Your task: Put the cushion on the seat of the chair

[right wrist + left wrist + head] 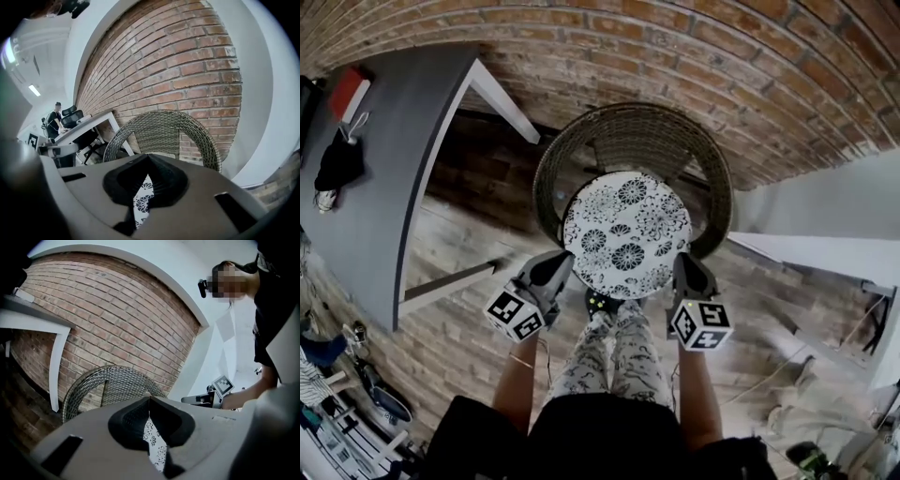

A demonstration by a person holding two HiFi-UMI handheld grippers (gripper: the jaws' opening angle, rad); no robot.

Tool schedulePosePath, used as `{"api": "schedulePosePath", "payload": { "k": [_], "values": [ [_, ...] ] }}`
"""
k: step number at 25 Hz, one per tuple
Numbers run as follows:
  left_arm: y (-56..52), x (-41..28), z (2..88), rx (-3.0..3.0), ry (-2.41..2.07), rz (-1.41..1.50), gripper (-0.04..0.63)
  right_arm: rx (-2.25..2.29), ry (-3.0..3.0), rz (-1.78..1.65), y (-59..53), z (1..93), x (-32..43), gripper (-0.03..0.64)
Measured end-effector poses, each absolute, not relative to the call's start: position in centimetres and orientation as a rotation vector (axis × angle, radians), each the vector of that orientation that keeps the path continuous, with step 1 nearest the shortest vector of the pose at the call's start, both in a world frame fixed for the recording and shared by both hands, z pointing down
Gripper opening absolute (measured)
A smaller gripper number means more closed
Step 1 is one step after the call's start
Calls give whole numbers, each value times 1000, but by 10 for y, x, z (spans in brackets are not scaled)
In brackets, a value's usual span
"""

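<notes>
Two grippers hold one round cushion (626,234) between them in the head view. The left gripper (555,272) is clamped on the cushion's near-left edge and the right gripper (684,274) on its near-right edge. Their marker cubes (514,314) sit nearer the person than the jaws. The cushion is white with black flowers and faces up. It hangs over the wicker chair (581,141) and hides most of the seat. It seems to be clear of the seat, though this steep angle does not settle that. The chair stands far from the person against the brick wall (694,47). A grey table (384,187) is to the left, with wooden floor (459,244) between them. Patterned trousers (614,361) show just near of the cushion.

In the left gripper view, the left gripper (150,401) has its dark pads pressed together at the tips. A thin strip of the flowered cushion (155,446) is pinched between them and runs down toward the camera. The chair's woven back (108,380) rises beyond the jaws on the left. The right gripper's cube (223,384) is off to the right.

In the right gripper view, the right gripper (148,161) is likewise closed on the cushion (142,199), whose edge shows as a narrow printed sliver between the pads. The chair (164,131) stands straight ahead beyond the jaws, with the wall behind it and the table (89,124) far left.
</notes>
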State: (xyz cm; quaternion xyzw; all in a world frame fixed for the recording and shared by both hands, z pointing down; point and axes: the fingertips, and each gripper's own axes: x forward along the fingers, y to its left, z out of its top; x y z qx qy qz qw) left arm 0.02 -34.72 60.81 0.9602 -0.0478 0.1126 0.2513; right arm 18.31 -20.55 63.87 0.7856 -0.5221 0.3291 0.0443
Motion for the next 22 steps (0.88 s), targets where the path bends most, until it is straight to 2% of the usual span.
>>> {"api": "schedulePosePath", "payload": {
  "k": [22],
  "values": [
    [-312,9,510,2722,-15,285,5,2565,-1503,858,-141,539,179,-2]
  ]
}}
